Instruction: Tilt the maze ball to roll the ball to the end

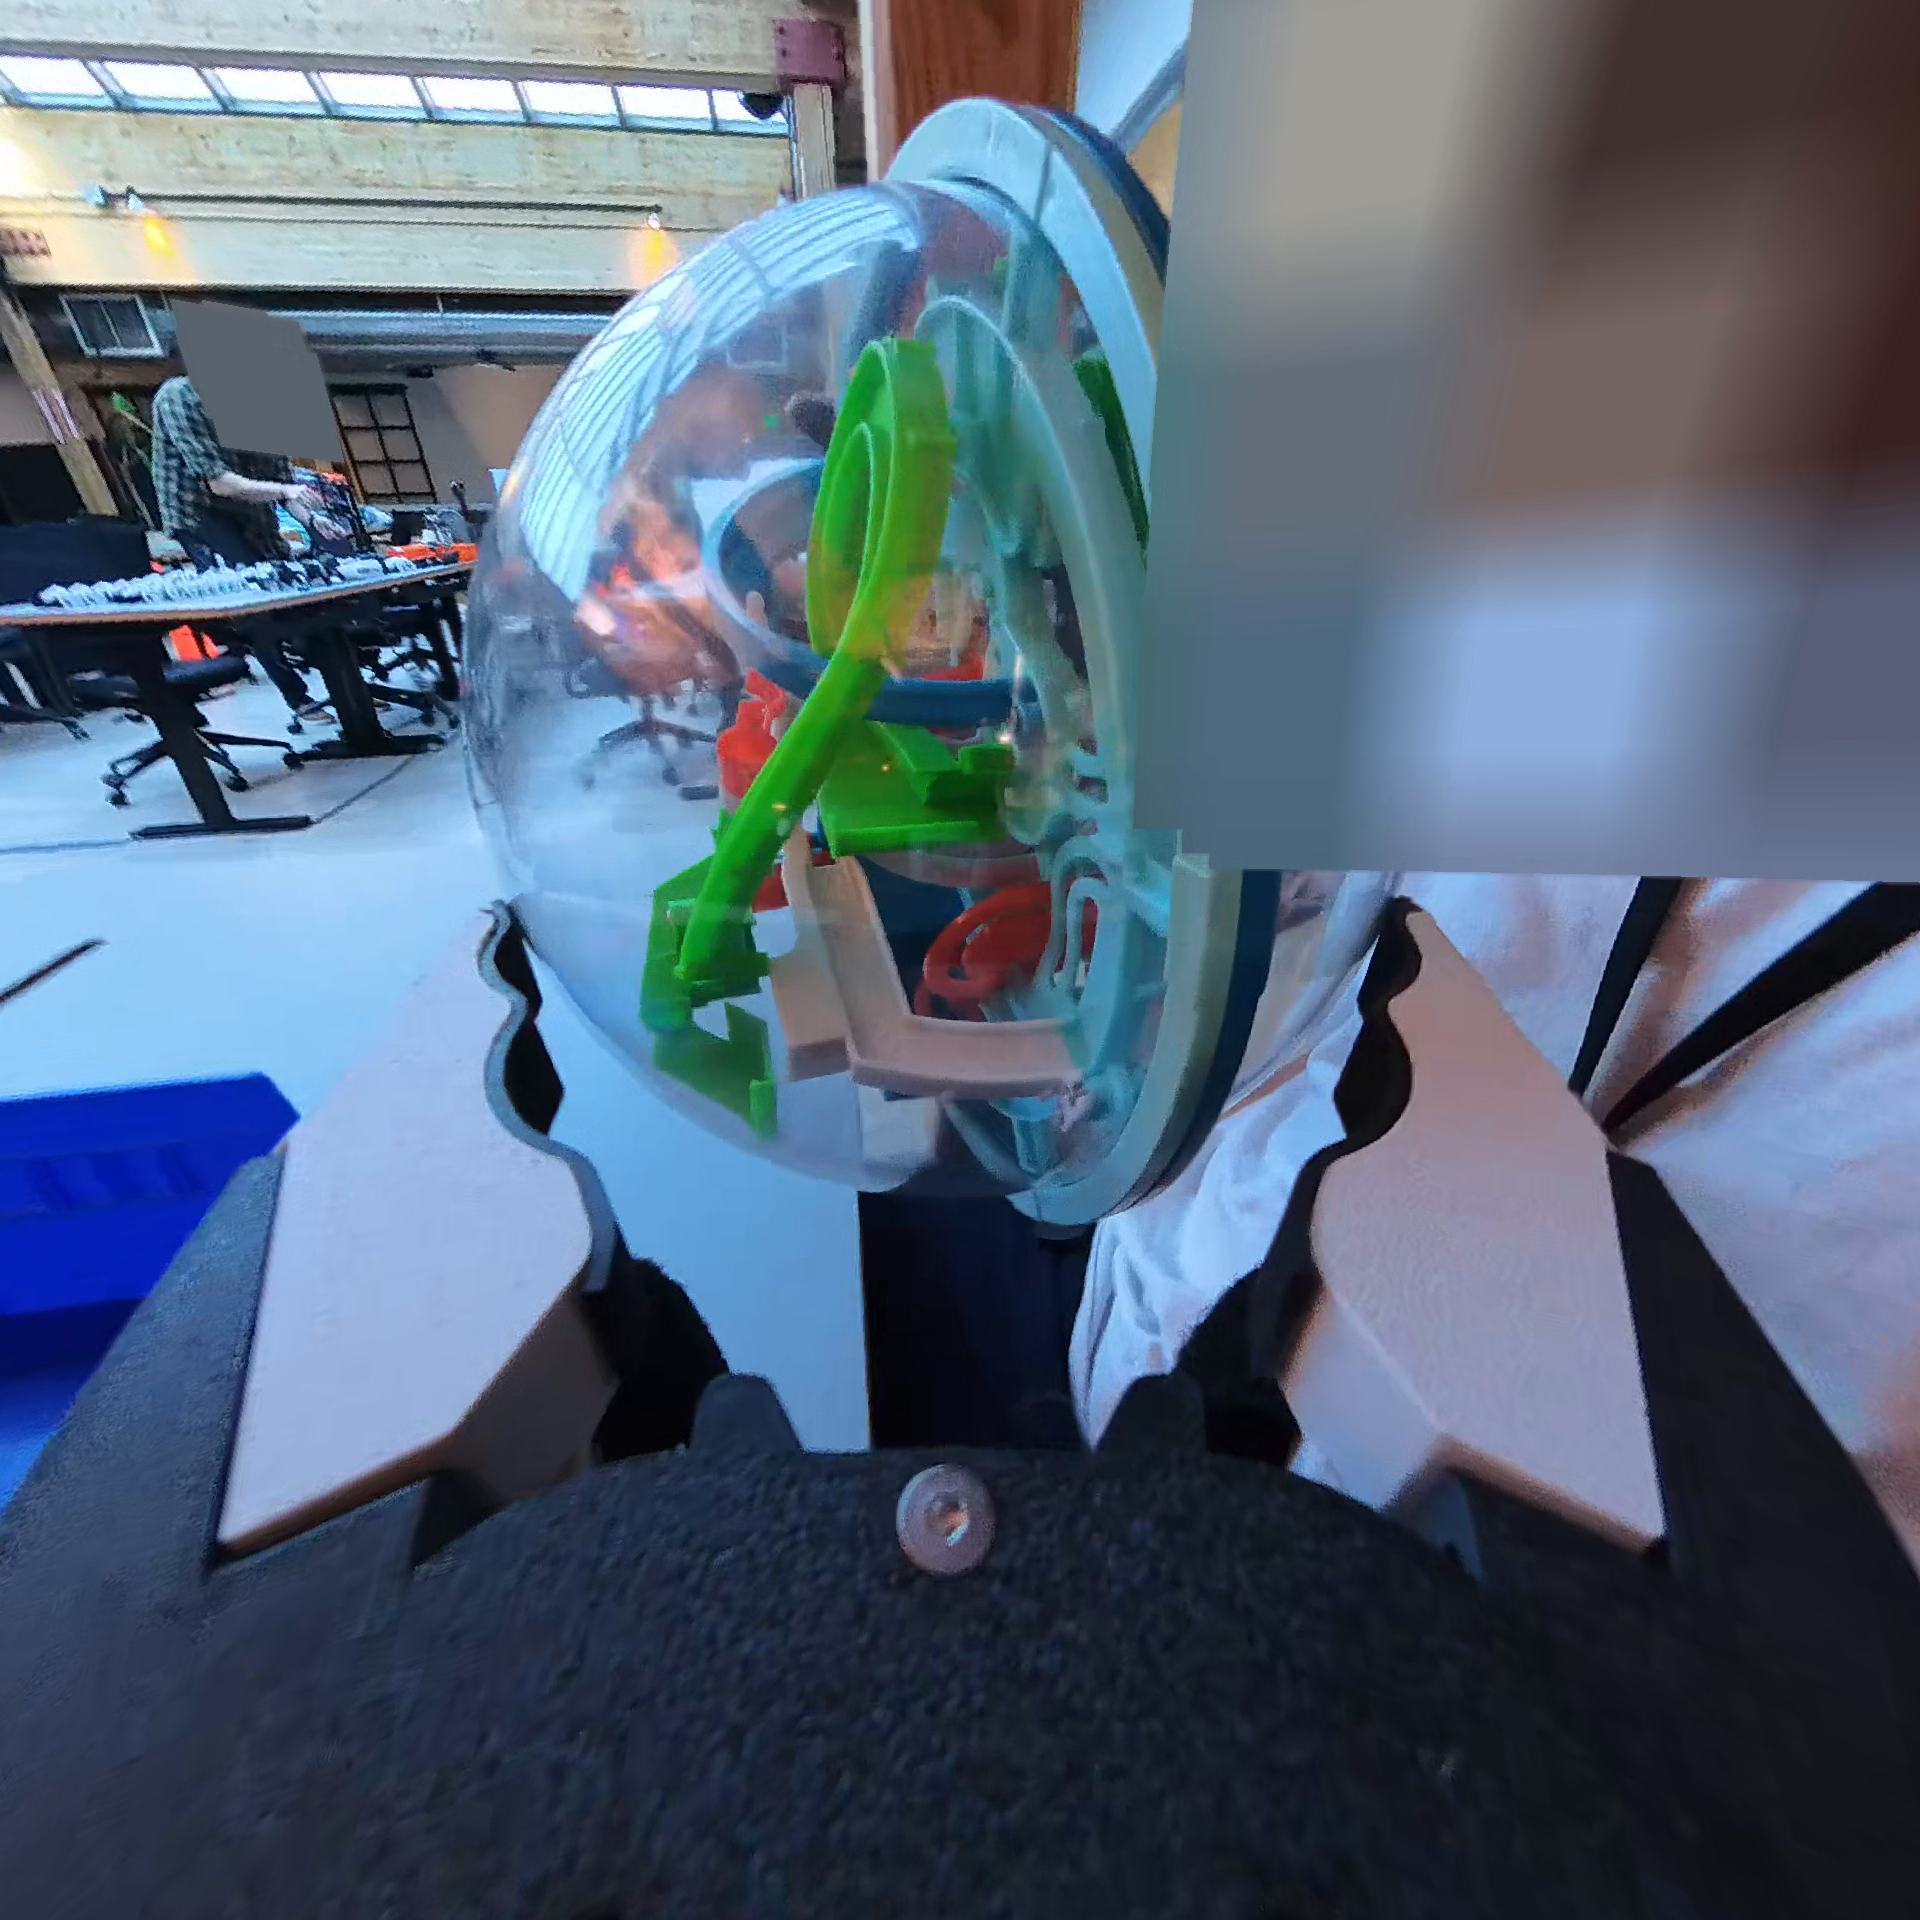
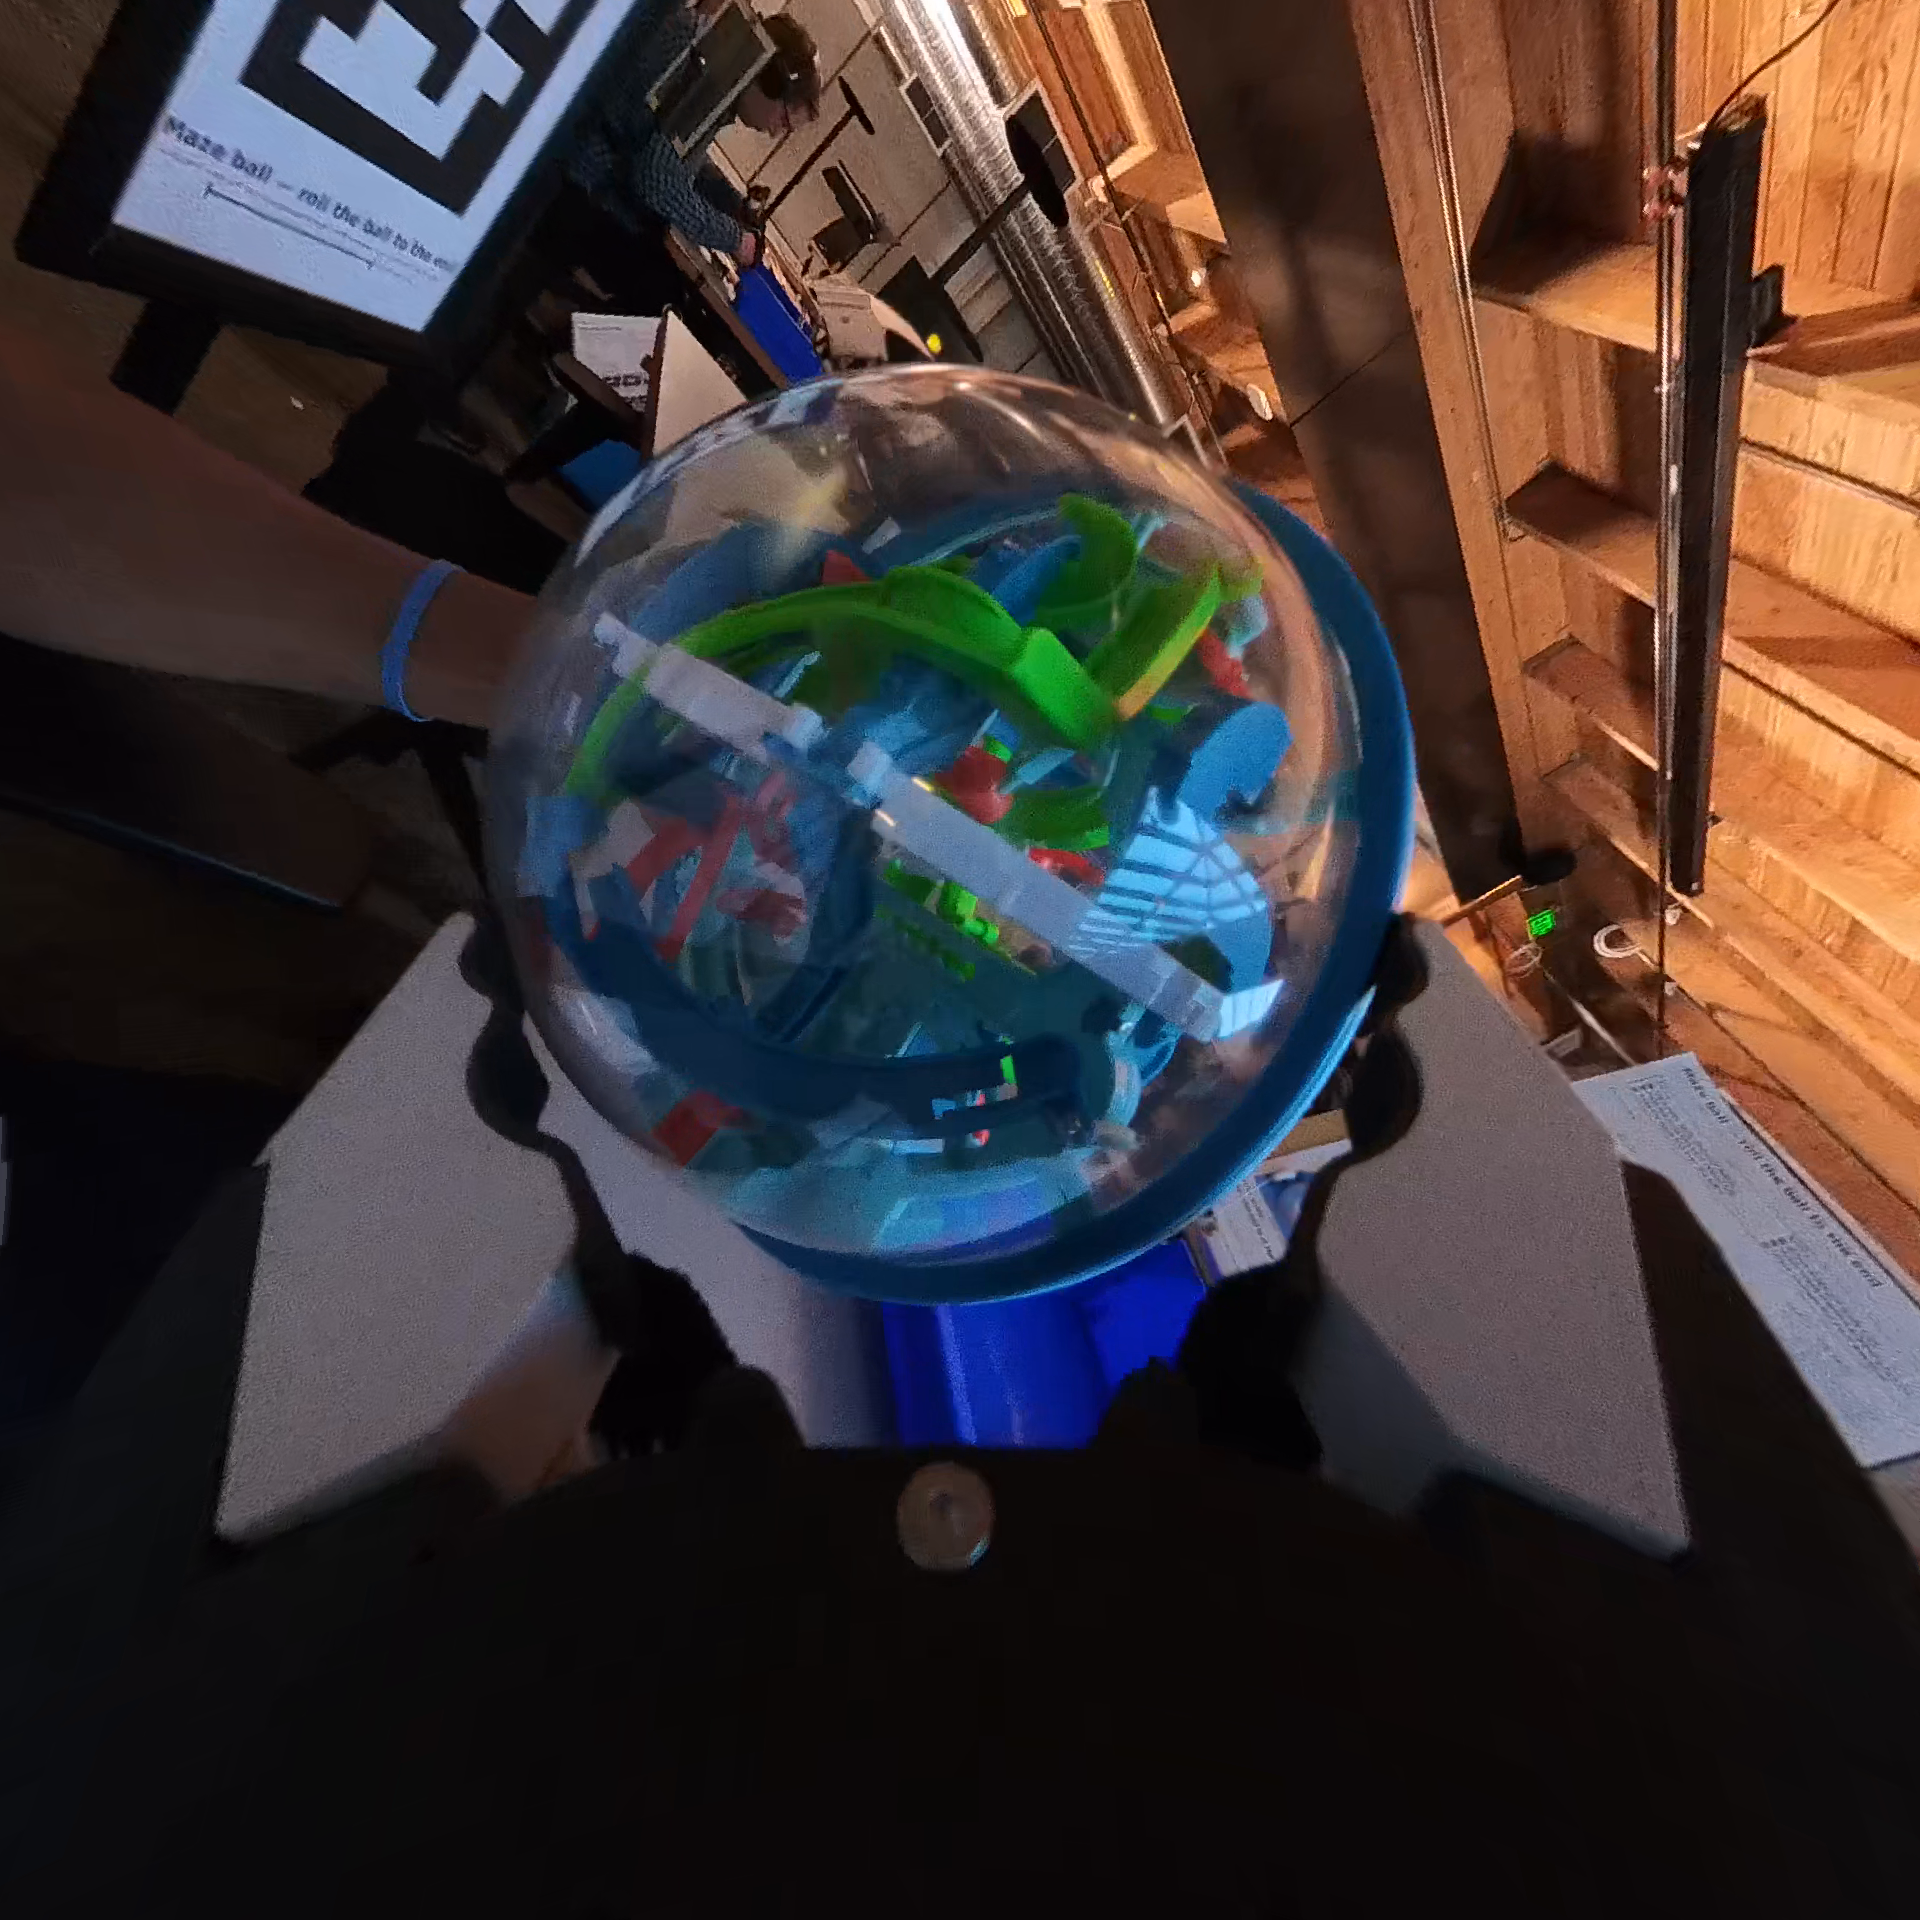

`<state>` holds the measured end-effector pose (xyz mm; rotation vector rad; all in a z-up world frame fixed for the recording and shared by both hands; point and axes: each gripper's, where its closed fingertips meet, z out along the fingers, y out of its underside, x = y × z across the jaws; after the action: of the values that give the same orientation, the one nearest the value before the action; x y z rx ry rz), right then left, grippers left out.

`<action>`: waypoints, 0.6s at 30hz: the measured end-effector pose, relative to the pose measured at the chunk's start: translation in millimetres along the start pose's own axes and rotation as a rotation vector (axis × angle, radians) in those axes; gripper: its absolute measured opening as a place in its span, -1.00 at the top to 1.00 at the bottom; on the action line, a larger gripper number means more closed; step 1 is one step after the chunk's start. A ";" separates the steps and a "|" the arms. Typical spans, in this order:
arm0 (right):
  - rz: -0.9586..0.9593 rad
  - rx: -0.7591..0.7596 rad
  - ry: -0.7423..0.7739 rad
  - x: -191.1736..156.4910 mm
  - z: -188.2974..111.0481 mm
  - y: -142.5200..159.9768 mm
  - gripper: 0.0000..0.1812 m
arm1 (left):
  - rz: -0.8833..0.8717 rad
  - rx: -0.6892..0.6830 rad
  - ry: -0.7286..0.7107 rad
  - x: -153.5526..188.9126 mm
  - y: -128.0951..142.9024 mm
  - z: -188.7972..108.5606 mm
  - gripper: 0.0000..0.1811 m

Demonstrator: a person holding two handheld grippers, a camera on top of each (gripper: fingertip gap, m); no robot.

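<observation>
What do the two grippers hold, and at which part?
Both hold the maze ball: the left gripper and right gripper each span its clear shell near the ring.

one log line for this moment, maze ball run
object: maze ball | left gripper: jaws around ball | right gripper: jaws around ball | ball: held aloft | inner ball: not visible

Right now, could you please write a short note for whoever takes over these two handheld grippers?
Left gripper: spread wide, fingers on either side of the maze ball, seemingly holding it in the air.
Right gripper: also spread wide around the sphere, one finger by the blue rim.
The ball is up off any table, tilted, with the rim running nearly vertical in the left wrist view.
Done: sphere picked up and held.
Left: the small rolling ball is not visible among the green track and other tracks, so progress is unknown; find it, then keep tilting.
</observation>
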<state>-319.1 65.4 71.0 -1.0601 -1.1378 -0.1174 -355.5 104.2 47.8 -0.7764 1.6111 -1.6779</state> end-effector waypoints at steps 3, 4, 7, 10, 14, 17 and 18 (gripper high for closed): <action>0.090 -0.073 0.015 10.1 8.8 28.7 -0.71 | -0.057 -0.003 -0.049 -21.0 1.3 -5.4 -0.66; 0.104 -0.070 0.017 11.3 9.6 29.4 -0.71 | -0.072 0.016 -0.049 -22.8 0.3 -5.9 -0.66; 0.115 0.019 0.005 10.7 7.9 10.1 -0.71 | -0.108 0.036 -0.003 -14.1 -3.1 -5.2 -0.66; 0.217 -0.025 0.003 18.3 13.4 24.4 -0.71 | -0.200 0.058 -0.028 -26.8 -3.9 -8.5 -0.66; 0.348 -0.083 -0.004 21.4 19.4 49.4 -0.69 | -0.311 0.080 -0.070 -45.1 3.3 -12.3 -0.67; 0.367 -0.129 -0.013 19.6 19.9 62.8 -0.68 | -0.318 0.068 -0.103 -51.9 8.5 -12.4 -0.66; 0.362 -0.133 -0.013 19.7 19.5 64.2 -0.69 | -0.312 0.065 -0.107 -52.6 8.8 -11.9 -0.66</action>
<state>-286.8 122.4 46.5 -1.3707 -0.9425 0.1018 -333.2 153.5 40.2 -1.1100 1.4101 -1.8575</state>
